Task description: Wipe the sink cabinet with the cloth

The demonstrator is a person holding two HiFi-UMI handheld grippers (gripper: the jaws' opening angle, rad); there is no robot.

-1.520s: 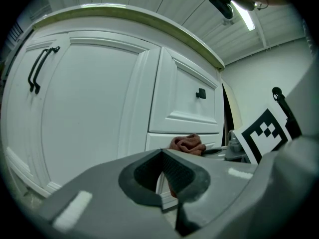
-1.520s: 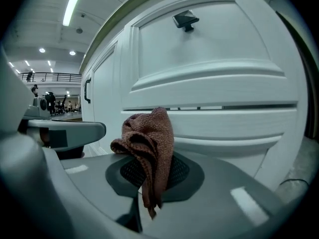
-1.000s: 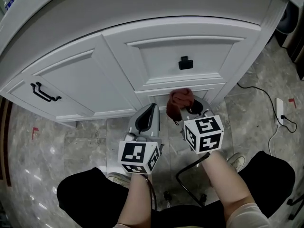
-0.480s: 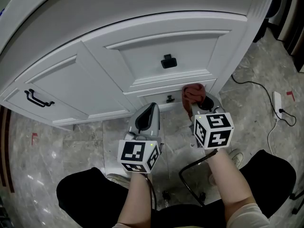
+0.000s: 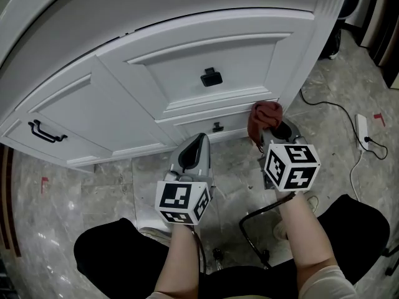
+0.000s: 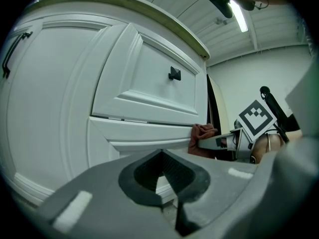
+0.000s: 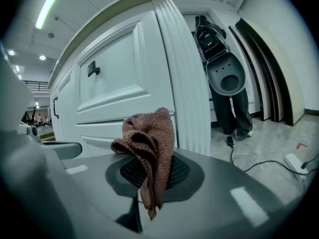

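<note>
Cloth (image 5: pixel 264 118), brown and bunched, against the cabinet's (image 5: pixel 156 73) lower right corner, pinched in my right claw (image 5: pixel 272 136).
My left claw (image 5: pixel 197 147) sits closed and empty, short of the cabinet, with the cloth at its 2 o'clock.
</note>
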